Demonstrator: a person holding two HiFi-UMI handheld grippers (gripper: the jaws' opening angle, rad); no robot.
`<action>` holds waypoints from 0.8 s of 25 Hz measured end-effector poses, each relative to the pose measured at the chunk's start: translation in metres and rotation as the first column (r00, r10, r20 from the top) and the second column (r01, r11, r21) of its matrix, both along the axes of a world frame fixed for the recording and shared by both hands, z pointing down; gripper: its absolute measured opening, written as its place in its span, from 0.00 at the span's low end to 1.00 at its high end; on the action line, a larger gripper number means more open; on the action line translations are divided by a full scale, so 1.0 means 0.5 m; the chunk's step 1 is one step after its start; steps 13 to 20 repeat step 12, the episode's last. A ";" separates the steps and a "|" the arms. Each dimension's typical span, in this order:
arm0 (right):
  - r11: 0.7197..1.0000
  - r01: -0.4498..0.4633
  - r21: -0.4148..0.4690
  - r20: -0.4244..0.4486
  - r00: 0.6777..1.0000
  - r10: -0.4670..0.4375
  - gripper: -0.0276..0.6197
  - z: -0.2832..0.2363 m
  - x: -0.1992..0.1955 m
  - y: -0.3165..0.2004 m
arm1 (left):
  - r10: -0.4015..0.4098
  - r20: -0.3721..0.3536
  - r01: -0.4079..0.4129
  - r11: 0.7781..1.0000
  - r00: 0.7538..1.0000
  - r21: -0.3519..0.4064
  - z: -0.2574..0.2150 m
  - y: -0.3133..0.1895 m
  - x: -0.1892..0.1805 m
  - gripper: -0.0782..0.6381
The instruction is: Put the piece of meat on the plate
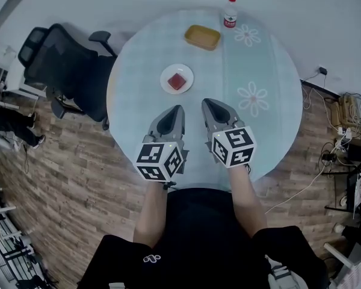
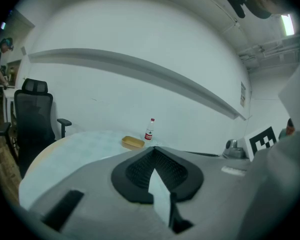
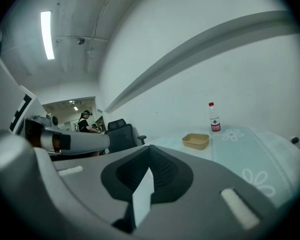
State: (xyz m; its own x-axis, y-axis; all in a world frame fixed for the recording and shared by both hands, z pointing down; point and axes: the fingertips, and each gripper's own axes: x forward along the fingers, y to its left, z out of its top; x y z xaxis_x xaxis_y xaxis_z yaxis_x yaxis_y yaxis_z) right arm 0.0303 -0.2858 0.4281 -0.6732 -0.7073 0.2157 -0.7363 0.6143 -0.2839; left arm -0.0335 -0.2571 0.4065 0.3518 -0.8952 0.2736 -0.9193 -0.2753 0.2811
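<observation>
A red square piece of meat point(image 1: 177, 81) lies on a small white plate point(image 1: 166, 74) near the middle of the round pale table point(image 1: 271, 101). My left gripper point(image 1: 177, 108) and right gripper point(image 1: 207, 103) hover side by side over the table's near part, a little short of the plate, both pointing toward it. Each is shut with nothing between its jaws. The left gripper view shows its gripper point(image 2: 154, 149) with jaws together, and the right gripper view shows the same for its gripper point(image 3: 149, 148). The plate and meat are hidden behind the jaws in both gripper views.
A yellow tray point(image 1: 202, 37) point(image 2: 133, 142) point(image 3: 196, 140) and a red-capped bottle point(image 1: 230, 12) point(image 2: 149, 129) point(image 3: 214, 118) stand at the table's far edge. A black office chair point(image 1: 54, 59) stands at the table's left. Cables point(image 1: 337, 137) lie on the floor at the right.
</observation>
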 end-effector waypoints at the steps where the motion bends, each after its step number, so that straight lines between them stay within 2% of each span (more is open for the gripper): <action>1: 1.000 0.000 0.000 0.003 1.000 0.000 0.05 0.001 0.000 -0.001 | -0.002 0.006 0.002 1.000 1.000 -0.003 0.004 0.000 -0.002 0.10; 3: 1.000 -0.002 0.000 0.010 1.000 0.002 0.05 0.003 0.001 -0.002 | -0.010 0.008 0.010 1.000 1.000 -0.017 0.014 0.002 -0.007 0.10; 7: 1.000 0.000 -0.006 0.014 1.000 0.000 0.05 0.009 0.004 0.005 | -0.020 -0.038 0.019 0.999 0.999 -0.035 0.022 0.010 -0.015 0.10; 12: 1.000 -0.006 -0.012 0.022 1.000 0.007 0.05 0.012 0.020 0.009 | -0.002 0.003 0.002 1.000 1.000 -0.020 0.014 0.007 0.002 0.10; 20: 1.000 -0.006 -0.012 0.022 1.000 0.007 0.05 0.012 0.020 0.009 | -0.002 0.003 0.002 1.000 1.000 -0.020 0.014 0.007 0.002 0.10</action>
